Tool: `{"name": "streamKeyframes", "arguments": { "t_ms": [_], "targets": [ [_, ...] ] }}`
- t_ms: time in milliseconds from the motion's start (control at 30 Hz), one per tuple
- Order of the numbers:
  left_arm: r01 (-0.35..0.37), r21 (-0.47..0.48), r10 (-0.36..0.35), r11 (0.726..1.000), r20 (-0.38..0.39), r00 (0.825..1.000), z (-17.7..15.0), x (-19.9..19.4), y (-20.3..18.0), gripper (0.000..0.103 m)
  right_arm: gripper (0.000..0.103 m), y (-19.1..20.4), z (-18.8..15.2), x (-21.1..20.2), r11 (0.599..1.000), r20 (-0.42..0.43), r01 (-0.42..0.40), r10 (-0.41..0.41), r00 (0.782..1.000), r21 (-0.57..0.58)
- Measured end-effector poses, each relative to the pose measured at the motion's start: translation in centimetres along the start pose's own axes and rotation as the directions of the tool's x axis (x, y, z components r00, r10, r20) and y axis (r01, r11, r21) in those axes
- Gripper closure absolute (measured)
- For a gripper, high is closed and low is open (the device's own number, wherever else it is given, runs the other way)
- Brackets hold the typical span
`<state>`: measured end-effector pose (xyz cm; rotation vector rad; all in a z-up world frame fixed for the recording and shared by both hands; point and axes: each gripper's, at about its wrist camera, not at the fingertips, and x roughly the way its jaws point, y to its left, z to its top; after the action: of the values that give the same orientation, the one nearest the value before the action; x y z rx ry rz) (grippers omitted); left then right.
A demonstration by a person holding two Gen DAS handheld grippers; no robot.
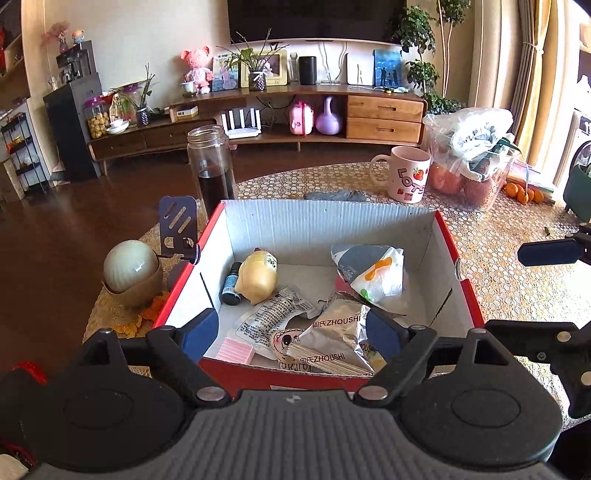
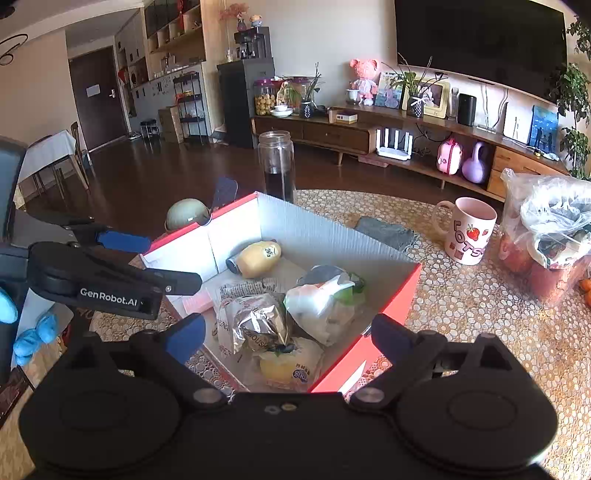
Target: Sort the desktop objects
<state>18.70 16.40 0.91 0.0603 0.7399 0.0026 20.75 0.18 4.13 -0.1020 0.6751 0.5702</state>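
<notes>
behind your table you have a wall-mounted television [image 1: 316, 18] above a long wooden media console [image 1: 384, 112]. on the console stand a pink doll [image 1: 195, 68], a photo frame [image 1: 271, 68], a white router [image 1: 242, 120] and a purple vase [image 1: 327, 118].

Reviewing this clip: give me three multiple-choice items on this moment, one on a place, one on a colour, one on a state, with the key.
1. Where does the yellow squishy toy lie?
A. inside the red box
B. beside the pink mug
C. on the floor

2. What colour is the box outside?
A. green
B. red
C. black

3. How do the jaws of the left gripper stand?
A. shut on a foil packet
B. shut on nothing
C. open, holding nothing

Key: 1 A, the toy rests on the box floor near its far left corner. 2 B, the outer walls are red. 3 C, the pads stand wide apart and press on nothing.
</notes>
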Motion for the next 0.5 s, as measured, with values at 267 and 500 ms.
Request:
{"name": "streamKeyframes", "arguments": {
  "t_ms": [267, 500],
  "targets": [
    [-0.018, -0.01, 0.019, 1.0, 0.027, 0.999, -0.9, -1.4, -0.9, 0.001, 0.001, 0.9, -1.2, -1.7, 0.999, 0.06, 0.009, -0.007, 0.998, -0.033],
    [-0.015, 0.001, 0.015, 1.0, 0.062, 0.998, -1.9, -3.2, -2.4, 0.001, 0.0, 1.4, -2.6, -3.5, 0.999, 0.099, 0.01, -0.005, 0.995, -0.053]
  ]
}}
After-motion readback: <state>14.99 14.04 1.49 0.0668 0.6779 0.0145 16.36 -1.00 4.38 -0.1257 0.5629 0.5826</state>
